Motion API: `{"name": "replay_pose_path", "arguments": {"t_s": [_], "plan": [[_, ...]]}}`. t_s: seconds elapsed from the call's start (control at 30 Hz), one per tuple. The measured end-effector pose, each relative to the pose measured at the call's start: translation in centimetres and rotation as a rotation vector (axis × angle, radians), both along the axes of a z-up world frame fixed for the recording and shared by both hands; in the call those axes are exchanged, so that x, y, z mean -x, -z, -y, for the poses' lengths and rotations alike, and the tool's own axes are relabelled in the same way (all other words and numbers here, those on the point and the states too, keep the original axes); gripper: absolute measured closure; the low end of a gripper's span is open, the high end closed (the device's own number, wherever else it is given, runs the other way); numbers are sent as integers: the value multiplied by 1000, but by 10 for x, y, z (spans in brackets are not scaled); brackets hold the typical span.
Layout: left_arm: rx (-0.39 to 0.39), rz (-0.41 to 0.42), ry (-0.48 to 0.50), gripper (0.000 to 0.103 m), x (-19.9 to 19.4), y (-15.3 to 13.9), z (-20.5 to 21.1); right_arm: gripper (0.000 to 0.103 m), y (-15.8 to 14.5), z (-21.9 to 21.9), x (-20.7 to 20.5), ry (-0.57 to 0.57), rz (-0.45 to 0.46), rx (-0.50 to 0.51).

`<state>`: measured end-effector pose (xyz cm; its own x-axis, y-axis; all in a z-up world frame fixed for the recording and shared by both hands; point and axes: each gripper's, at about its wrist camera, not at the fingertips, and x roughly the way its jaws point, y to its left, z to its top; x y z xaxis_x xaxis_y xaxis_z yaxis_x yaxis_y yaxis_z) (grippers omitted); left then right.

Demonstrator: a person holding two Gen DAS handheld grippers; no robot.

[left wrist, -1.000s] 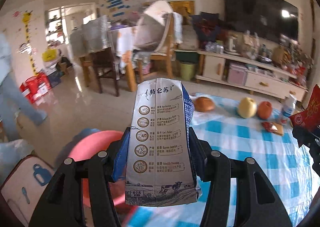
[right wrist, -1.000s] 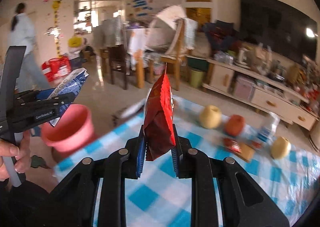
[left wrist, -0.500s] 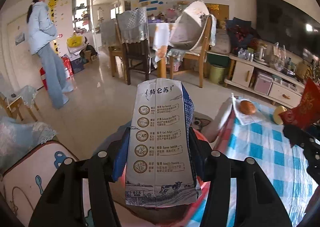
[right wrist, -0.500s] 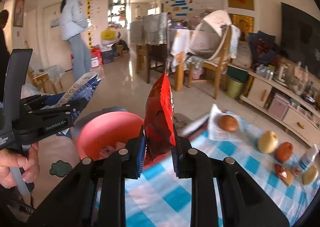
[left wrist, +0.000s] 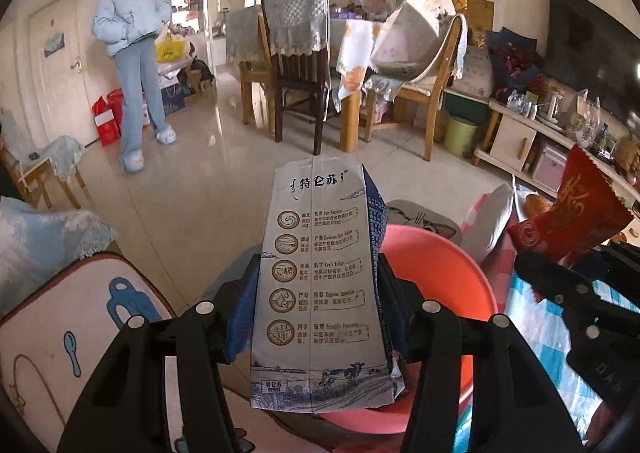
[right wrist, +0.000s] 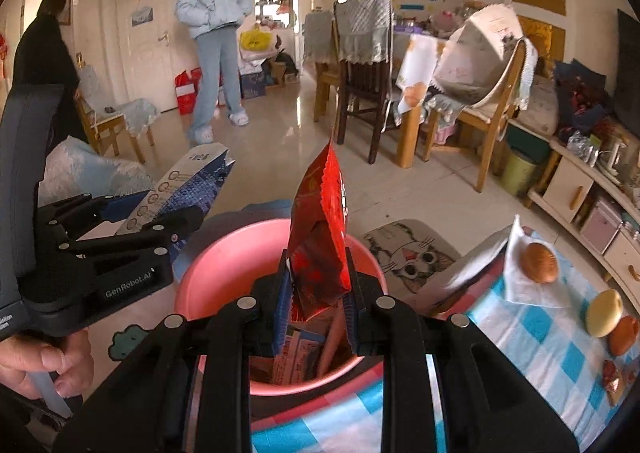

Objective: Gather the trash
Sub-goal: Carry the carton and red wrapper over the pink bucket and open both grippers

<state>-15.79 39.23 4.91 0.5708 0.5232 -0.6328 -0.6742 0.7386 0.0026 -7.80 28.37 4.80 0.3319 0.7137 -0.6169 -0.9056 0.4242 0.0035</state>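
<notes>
You have a grey-white milk carton [left wrist: 320, 281] with dark blue sides and brown round icons in your black left gripper [left wrist: 316, 317], and a glossy red snack wrapper [right wrist: 324, 229] in the black right gripper [right wrist: 318, 293]. The bin [right wrist: 208, 273] below is salmon pink; the tablecloth [right wrist: 532, 337] is blue-and-white check; the floor mat [right wrist: 408, 253] shows a grey cartoon cat
</notes>
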Motion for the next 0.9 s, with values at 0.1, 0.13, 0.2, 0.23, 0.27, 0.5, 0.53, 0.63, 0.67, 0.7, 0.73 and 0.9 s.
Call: {"name": "replay_pose_path", "arguments": {"t_s": [0.1, 0.13, 0.2, 0.23, 0.27, 0.5, 0.53, 0.63, 0.67, 0.7, 0.73, 0.9], "plan": [[8, -17, 2, 48, -7, 13, -7, 79, 11, -11, 2, -8, -12, 19], [10, -24, 1, 48, -9, 17, -9, 79, 15, -13, 2, -9, -13, 25], [19, -34, -2, 48, -12, 24, -13, 79, 20, -18, 1, -11, -14, 33], [25, -37, -4, 48, -13, 28, -15, 79, 23, -21, 0, -12, -14, 41], [29, -39, -6, 48, -14, 30, -17, 79, 25, -22, -2, -13, -17, 45], [41, -68, -16, 48, -23, 50, -26, 78, 42, -35, -10, -22, -35, 77], [44, -73, -16, 48, -23, 53, -26, 78, 45, -38, -11, -27, -41, 83], [56, -81, -14, 47, -28, 59, -28, 46, 54, -44, -13, -47, -61, 106], [58, -85, -20, 47, -28, 60, -30, 37, 54, -44, -13, -28, -47, 114], [64, -99, -27, 44, -31, 62, -34, 31, 56, -43, -16, -7, -41, 118], [74, -106, -36, 40, -32, 65, -36, 17, 57, -40, -19, 11, -47, 113], [63, -93, -37, 23, -36, 64, -38, 10, 53, -24, -27, 39, -42, 96]]}}
